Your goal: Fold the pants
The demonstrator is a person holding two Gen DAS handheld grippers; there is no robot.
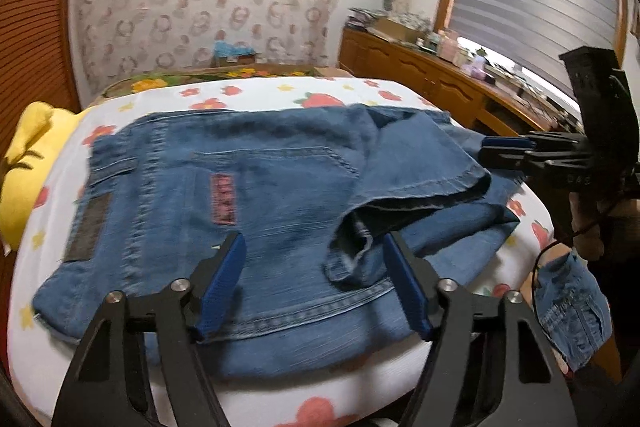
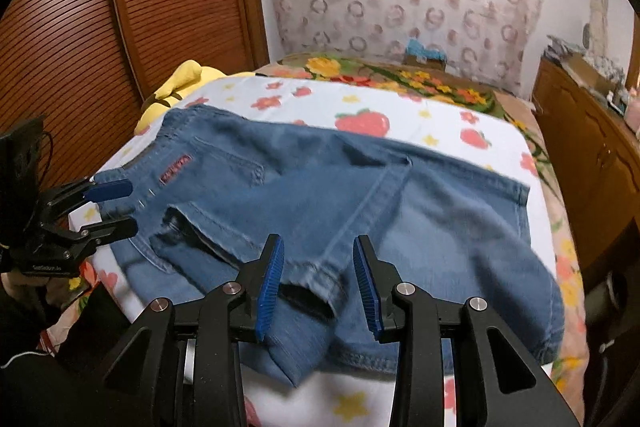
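Blue denim pants [image 1: 240,195] [image 2: 320,179] lie partly folded on a white flowered blanket [image 1: 248,93] [image 2: 400,95], back pocket and red label up. One leg is doubled over the seat, and its hem sits loose. My left gripper [image 1: 313,243] is open just above the near edge of the pants, gripping nothing. My right gripper [image 2: 318,243] is open over the folded leg's hem; the cloth lies under the gap and the pads do not press it. Each gripper also shows from the side in the other view: right gripper [image 1: 504,151], left gripper [image 2: 116,209].
A yellow soft toy [image 1: 32,155] [image 2: 180,83] lies at the bed's left edge beside a slatted wooden door [image 2: 120,27]. A cluttered wooden sideboard [image 1: 440,83] [image 2: 592,147] runs along the right. A denim end [image 1: 572,311] hangs over the bed's near right edge.
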